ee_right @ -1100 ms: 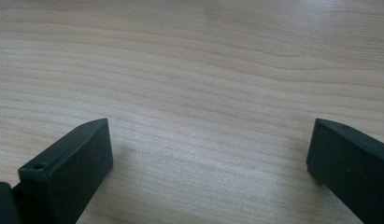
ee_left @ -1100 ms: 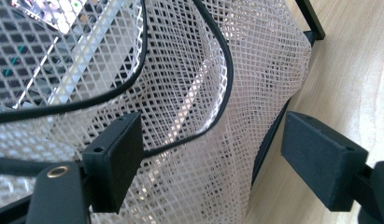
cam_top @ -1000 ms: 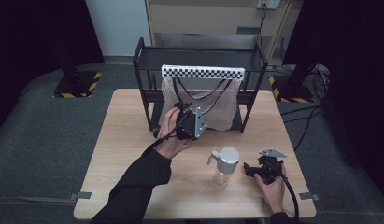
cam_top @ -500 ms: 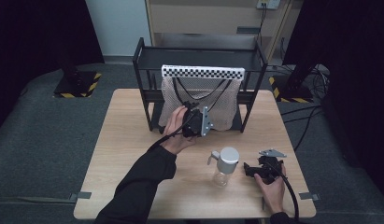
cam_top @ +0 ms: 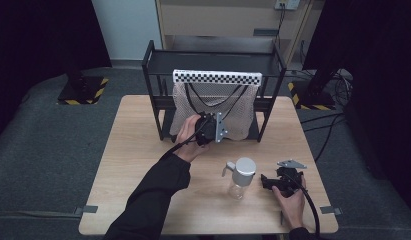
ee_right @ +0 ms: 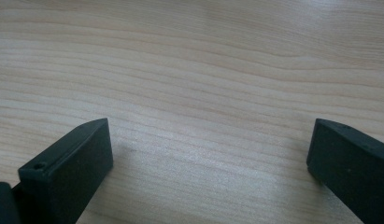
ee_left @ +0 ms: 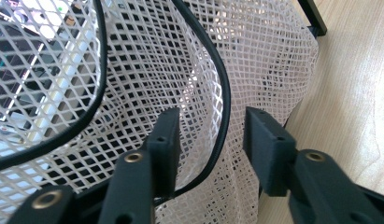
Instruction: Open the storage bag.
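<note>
A white mesh bag (cam_top: 213, 102) with a black cord (cam_top: 193, 100) hangs from a checkered bar (cam_top: 217, 77) on the black rack (cam_top: 152, 90). My left gripper (cam_top: 213, 126) is pushed against the front of the bag. In the left gripper view its jaws (ee_left: 210, 126) straddle a fold of mesh bag (ee_left: 147, 70) and the black cord (ee_left: 225, 112); they have just been closing, and a gap still shows on the right side. My right gripper (cam_top: 265, 181) rests on the table with its jaws (ee_right: 208, 140) wide open over bare wood.
A clear bottle (cam_top: 240, 176) with a silver lid and small handle stands on the wooden table (cam_top: 133, 165), just left of my right gripper. The rack sits at the table's far edge. Dark floor surrounds the table.
My left gripper has edged right and in against the mesh bag. The right hand and the bottle have stayed put.
</note>
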Available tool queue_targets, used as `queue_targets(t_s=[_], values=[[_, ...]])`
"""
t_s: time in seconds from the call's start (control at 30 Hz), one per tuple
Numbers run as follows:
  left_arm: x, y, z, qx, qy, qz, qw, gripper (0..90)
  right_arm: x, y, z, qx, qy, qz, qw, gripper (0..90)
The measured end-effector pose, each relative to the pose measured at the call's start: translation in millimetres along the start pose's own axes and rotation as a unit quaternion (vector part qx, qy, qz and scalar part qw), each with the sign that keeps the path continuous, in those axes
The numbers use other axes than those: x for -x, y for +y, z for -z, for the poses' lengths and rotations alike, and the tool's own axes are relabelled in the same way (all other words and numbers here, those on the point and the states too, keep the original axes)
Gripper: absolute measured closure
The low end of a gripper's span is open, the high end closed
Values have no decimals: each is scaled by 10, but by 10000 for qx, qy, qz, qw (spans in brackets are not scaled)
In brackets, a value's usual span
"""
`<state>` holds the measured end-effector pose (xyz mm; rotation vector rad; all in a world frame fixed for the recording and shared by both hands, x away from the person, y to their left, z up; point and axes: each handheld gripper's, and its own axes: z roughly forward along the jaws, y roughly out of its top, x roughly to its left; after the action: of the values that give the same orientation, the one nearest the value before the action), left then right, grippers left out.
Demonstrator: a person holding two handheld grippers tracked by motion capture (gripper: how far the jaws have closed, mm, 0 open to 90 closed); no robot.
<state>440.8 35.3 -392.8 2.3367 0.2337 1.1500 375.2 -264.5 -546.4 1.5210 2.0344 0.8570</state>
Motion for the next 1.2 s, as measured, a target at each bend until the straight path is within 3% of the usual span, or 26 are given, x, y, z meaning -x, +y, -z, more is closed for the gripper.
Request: queue_targets(t_s=[0.3,0.5,0.7,1.2], values=[[24,-15,-26,28,-69,95,9999,764,0,0,0,0,1,-1,10000,5],[24,-8,24,150,3,220,9996,869,0,0,0,1,0,0,10000,5],[28,-7,62,155,33,379,9992,889,1,0,0,2,0,5,10000,5],[34,14,322,453,50,443,9980,889,1,0,0,1,0,5,10000,5]])
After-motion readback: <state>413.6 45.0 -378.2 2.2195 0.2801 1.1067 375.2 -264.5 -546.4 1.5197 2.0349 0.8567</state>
